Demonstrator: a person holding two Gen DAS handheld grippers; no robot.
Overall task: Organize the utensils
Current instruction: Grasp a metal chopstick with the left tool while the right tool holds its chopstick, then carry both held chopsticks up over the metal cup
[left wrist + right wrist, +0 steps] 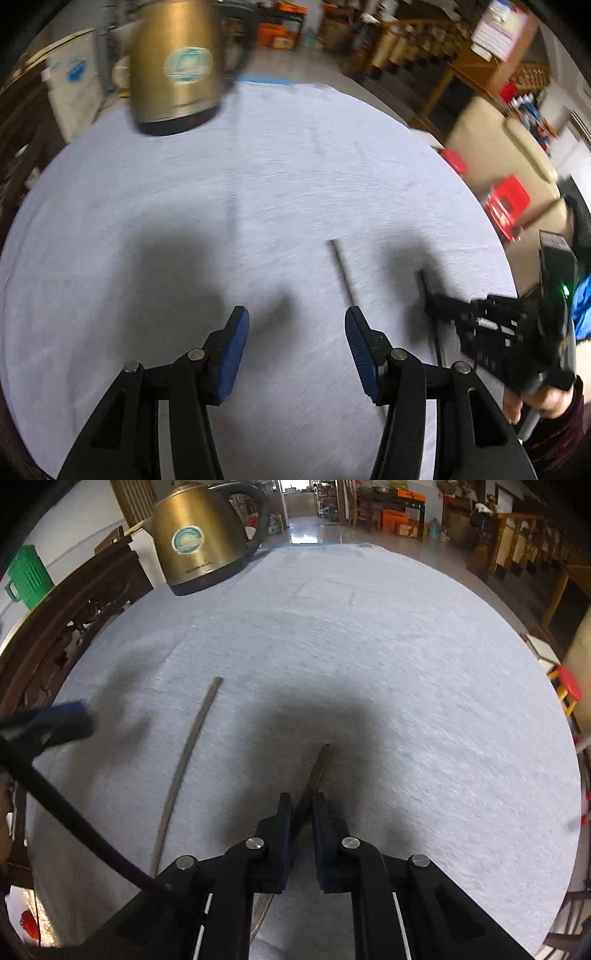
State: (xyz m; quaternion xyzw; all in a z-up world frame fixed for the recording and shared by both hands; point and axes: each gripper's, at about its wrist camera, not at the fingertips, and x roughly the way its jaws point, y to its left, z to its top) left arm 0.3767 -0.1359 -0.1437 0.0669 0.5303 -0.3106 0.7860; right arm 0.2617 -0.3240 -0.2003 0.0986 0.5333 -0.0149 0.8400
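Note:
Two thin dark metal chopsticks lie on the round table's grey-white cloth (369,646). My right gripper (301,806) is shut on the right chopstick (319,766), whose tip points away from me. The other chopstick (184,760) lies free to its left. In the left wrist view, my left gripper (295,325) is open and empty above the cloth (258,166). The free chopstick (343,273) lies just ahead of its right finger. The right gripper (430,306) shows at the right, on the second chopstick (421,282).
A brass electric kettle (199,539) stands at the far left of the table, also in the left wrist view (177,66). A dark carved wooden chair (74,613) is beside the table's left edge. Red stools (506,203) stand off the right edge.

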